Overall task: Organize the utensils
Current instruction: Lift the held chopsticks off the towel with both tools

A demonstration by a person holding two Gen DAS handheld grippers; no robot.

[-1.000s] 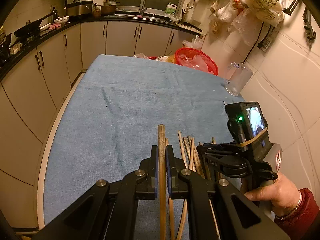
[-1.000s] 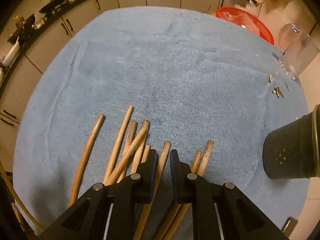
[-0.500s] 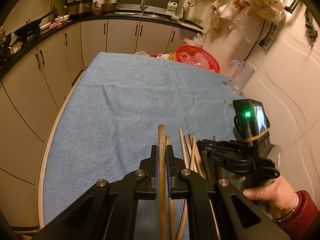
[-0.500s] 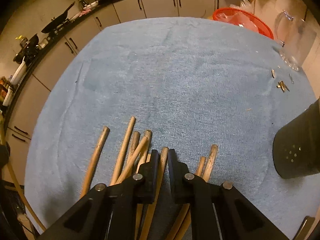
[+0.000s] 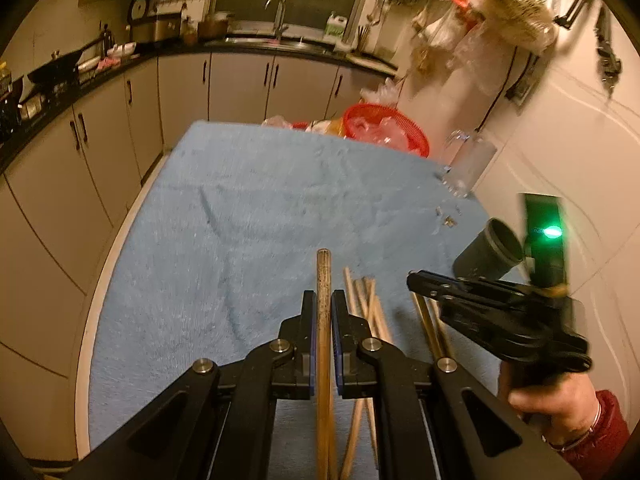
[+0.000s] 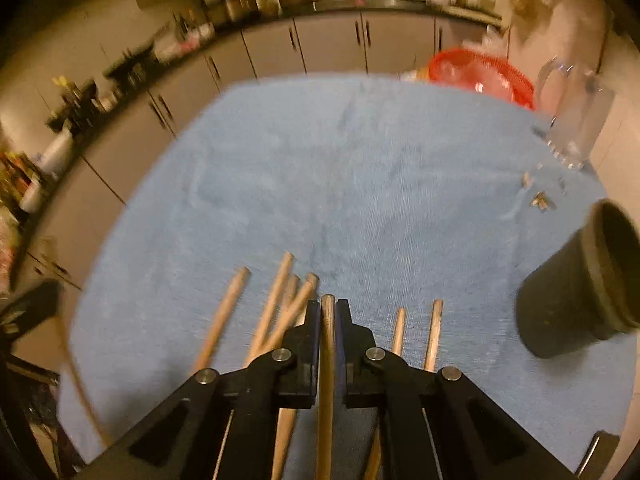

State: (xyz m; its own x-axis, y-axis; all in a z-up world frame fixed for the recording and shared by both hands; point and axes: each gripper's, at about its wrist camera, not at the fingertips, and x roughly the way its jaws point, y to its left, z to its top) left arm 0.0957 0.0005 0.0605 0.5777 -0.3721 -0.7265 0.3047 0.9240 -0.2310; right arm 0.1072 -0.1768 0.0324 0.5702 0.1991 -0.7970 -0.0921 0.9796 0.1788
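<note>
My left gripper (image 5: pixel 323 300) is shut on a wooden chopstick (image 5: pixel 323 280) that sticks out ahead of the jaws, above the blue towel. My right gripper (image 6: pixel 328 308) is shut on another wooden chopstick (image 6: pixel 327 340) and is lifted over the pile. Several loose chopsticks (image 6: pixel 276 300) lie on the towel below it; they also show in the left wrist view (image 5: pixel 368 300). A black utensil holder (image 6: pixel 580 284) stands at the right, and shows in the left wrist view (image 5: pixel 488 252) just behind my right gripper's body (image 5: pixel 492 312).
A blue towel (image 6: pixel 360 184) covers the table. A red basket (image 6: pixel 480 74) and a clear glass jug (image 6: pixel 576 116) stand at the far right corner, with small scraps (image 6: pixel 540 200) near the jug. Kitchen cabinets run beyond the table. A wall is close on the right.
My right gripper has closed on a chopstick and lifted it off the pile, tilting up. The left gripper keeps holding its chopstick and has risen slightly.
</note>
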